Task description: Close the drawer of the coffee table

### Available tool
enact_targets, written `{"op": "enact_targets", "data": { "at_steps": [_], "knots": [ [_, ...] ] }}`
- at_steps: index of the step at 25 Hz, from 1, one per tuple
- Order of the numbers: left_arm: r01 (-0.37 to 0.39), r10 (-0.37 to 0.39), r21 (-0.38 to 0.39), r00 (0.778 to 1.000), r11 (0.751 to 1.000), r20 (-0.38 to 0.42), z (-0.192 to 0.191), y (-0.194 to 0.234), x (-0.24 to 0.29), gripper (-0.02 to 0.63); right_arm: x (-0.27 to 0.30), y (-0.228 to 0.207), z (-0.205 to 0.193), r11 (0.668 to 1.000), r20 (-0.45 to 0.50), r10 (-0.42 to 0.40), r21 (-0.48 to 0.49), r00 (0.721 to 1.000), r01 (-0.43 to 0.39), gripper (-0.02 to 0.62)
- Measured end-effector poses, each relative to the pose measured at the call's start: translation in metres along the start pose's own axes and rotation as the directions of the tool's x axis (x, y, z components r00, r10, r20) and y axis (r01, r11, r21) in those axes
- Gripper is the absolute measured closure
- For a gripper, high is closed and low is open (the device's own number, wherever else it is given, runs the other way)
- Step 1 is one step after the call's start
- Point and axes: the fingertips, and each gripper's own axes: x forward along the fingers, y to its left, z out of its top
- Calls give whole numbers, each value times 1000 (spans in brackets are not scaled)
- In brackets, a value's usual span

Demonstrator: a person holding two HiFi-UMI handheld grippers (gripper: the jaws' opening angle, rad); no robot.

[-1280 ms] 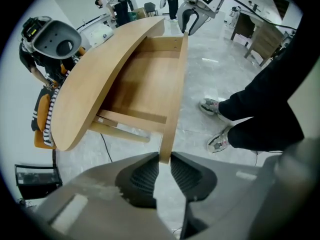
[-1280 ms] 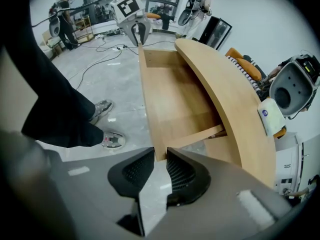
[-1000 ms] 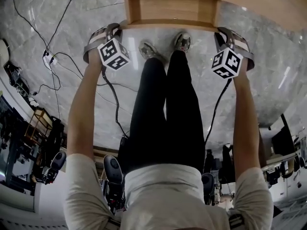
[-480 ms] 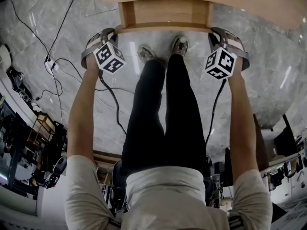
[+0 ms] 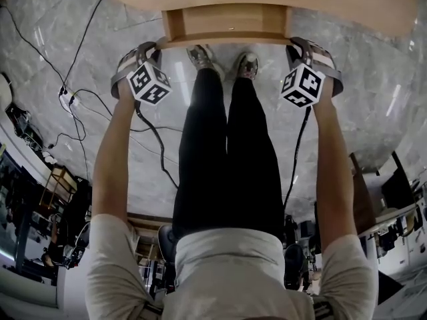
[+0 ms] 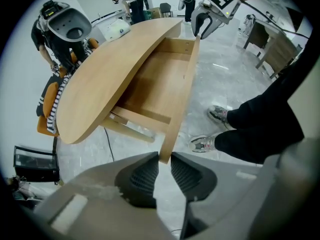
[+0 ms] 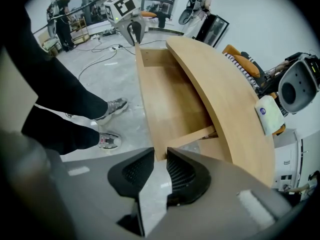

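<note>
The left gripper [image 6: 162, 160] is clamped on one end of the drawer [image 6: 155, 91] front: the board's corner sits pinched between both ribbed pads [image 6: 145, 173]. The right gripper [image 7: 159, 156] holds the other end the same way, its pads closed on that corner. Both point steeply down.

In the left gripper view the right gripper shows at 1 o'clock, at the far end of the front board; in the right gripper view the left one shows at 11 o'clock.

The drawer is open, pulled partway out from under the table [image 6: 100, 79] top, its wooden bottom showing. In the head view it sits at 12 o'clock, with the grippers at 11 and 1 o'clock on its two corners.

The person's shoes [image 5: 223, 60] stand on the marble floor [image 5: 373, 99] just before the drawer front, between the grippers. A cable [image 5: 80, 92] trails over the floor at 9 o'clock. A white packet [image 7: 267, 115] lies on the table at 3 o'clock in the right gripper view.
</note>
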Motion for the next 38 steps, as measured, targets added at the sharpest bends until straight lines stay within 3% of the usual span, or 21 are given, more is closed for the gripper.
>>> {"op": "enact_targets", "data": {
  "at_steps": [8, 38],
  "knots": [
    [3, -4, 23, 1000, 1000, 19, 2, 5, -3, 505, -2, -5, 2, 999, -18, -22, 23, 1000, 22, 508],
    [-26, 27, -32, 999, 999, 33, 16, 24, 2, 503, 4, -31, 1, 998, -14, -56, 28, 998, 56, 507]
  ]
}}
